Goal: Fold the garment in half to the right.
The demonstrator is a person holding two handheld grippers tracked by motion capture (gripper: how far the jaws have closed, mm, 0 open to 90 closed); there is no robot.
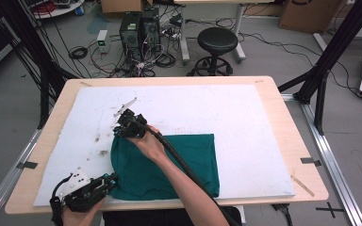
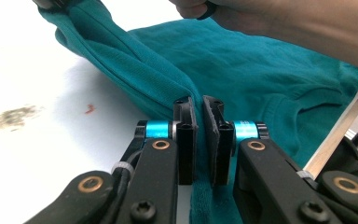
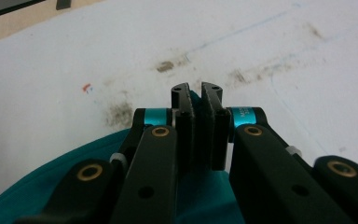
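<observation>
A teal green garment (image 1: 179,160) lies folded on the white sheet near the table's front edge. My left gripper (image 1: 109,181) is at the garment's front left corner, and its jaws are shut on a fold of the teal cloth (image 2: 199,105). My right gripper (image 1: 122,126) is at the garment's back left corner, reaching across from the right. In the right gripper view the right gripper (image 3: 196,91) is shut on a thin edge of the garment (image 3: 46,186), which bunches below the jaws.
The white sheet (image 1: 245,113) covers most of the wooden table (image 1: 301,141) and carries dark smudges (image 1: 102,152) left of the garment. Beyond the table are a black stool (image 1: 217,42), computer towers (image 1: 139,28) and loose cables on the floor.
</observation>
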